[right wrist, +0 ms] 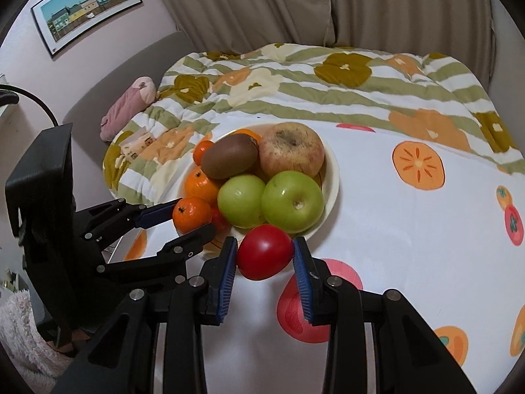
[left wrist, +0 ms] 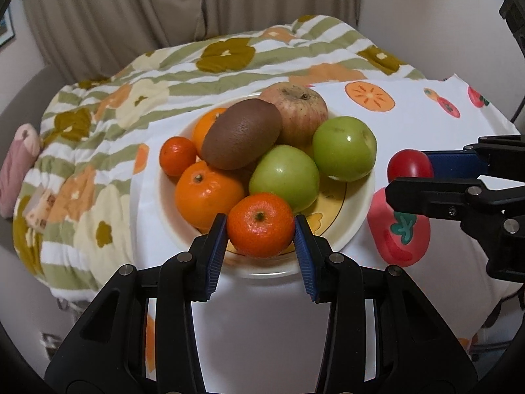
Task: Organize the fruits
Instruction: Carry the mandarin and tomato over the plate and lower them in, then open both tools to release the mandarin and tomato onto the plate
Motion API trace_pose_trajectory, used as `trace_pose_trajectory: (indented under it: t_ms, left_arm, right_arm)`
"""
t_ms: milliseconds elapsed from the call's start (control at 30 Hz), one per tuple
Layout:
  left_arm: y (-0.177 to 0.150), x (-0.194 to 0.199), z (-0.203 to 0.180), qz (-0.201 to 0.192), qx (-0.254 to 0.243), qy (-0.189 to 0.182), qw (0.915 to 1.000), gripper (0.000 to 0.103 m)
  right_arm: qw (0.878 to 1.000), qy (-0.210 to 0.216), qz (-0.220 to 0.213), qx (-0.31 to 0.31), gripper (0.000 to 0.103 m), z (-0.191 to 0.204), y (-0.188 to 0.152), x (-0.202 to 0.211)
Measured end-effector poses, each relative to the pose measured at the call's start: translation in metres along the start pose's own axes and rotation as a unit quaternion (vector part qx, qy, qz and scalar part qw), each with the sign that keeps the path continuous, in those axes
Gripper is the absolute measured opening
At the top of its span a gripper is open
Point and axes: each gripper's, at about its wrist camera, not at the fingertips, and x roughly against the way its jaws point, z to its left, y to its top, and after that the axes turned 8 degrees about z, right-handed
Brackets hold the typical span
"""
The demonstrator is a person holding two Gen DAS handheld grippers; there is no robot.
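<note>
Left gripper (left wrist: 261, 229) clamps a mandarin (left wrist: 261, 225); right gripper (right wrist: 265, 256) clamps a tomato (right wrist: 265, 252).

A home bedroom: a floral quilt (right wrist: 328, 88) over the bed, beige curtains (right wrist: 377, 3) behind, a framed print (right wrist: 87, 6) on the wall.

- Your left gripper (left wrist: 261, 226) points steeply down, its blue pads clamped on either side of a small mandarin (left wrist: 260, 224).
- Your right gripper (right wrist: 264, 252) tilts down at much the same slant, jaws pinched on a red tomato (right wrist: 264, 251).
- The two grippers sit side by side, close together, the right one reaching in sideways in the left wrist view.
</note>
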Motion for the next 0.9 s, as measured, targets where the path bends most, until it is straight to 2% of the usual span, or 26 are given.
trace_pose_trajectory:
  t_ms: [33, 67, 100, 133, 167, 233, 367, 733, 900]
  left_arm:
    - [0.000, 0.001, 0.000, -0.002, 0.001, -0.003, 1.0000, 0.047]
    - [0.001, 0.001, 0.002, -0.004, 0.001, -0.005, 1.0000, 0.062]
    - [0.002, 0.002, 0.003, -0.006, 0.002, -0.001, 1.0000, 0.089]
    - [0.002, 0.005, 0.003, -0.012, 0.002, 0.006, 0.9999, 0.099]
    - [0.000, 0.010, 0.004, -0.024, 0.002, 0.013, 0.9996, 0.103]
    - [0.000, 0.019, 0.007, -0.036, -0.002, 0.017, 0.9992, 0.103]
    - [-0.003, 0.027, 0.016, -0.030, 0.000, 0.032, 0.9990, 0.103]
    - [-0.023, 0.040, 0.061, -0.006, 0.047, 0.060, 0.9970, 0.103]
    - [-0.030, 0.039, 0.069, 0.003, 0.054, 0.062, 0.9966, 0.103]
  right_arm:
    - [1.000, -0.001, 0.000, -0.001, 0.032, 0.000, 0.000, 0.000]
    - [1.000, -0.003, 0.001, -0.002, 0.032, 0.000, 0.000, 0.000]
    - [1.000, -0.005, 0.000, -0.003, 0.032, 0.001, 0.001, 0.001]
    - [1.000, -0.006, 0.000, -0.004, 0.032, 0.001, 0.001, 0.001]
    - [1.000, -0.007, -0.001, -0.005, 0.032, 0.002, 0.002, 0.001]
    - [1.000, -0.008, -0.001, -0.006, 0.032, 0.002, 0.004, 0.002]
    - [1.000, -0.009, 0.000, 0.000, 0.032, 0.006, 0.008, 0.002]
    - [0.999, -0.007, 0.022, 0.023, 0.032, 0.022, 0.019, -0.025]
    - [0.999, -0.011, 0.025, 0.024, 0.032, 0.025, 0.020, -0.033]
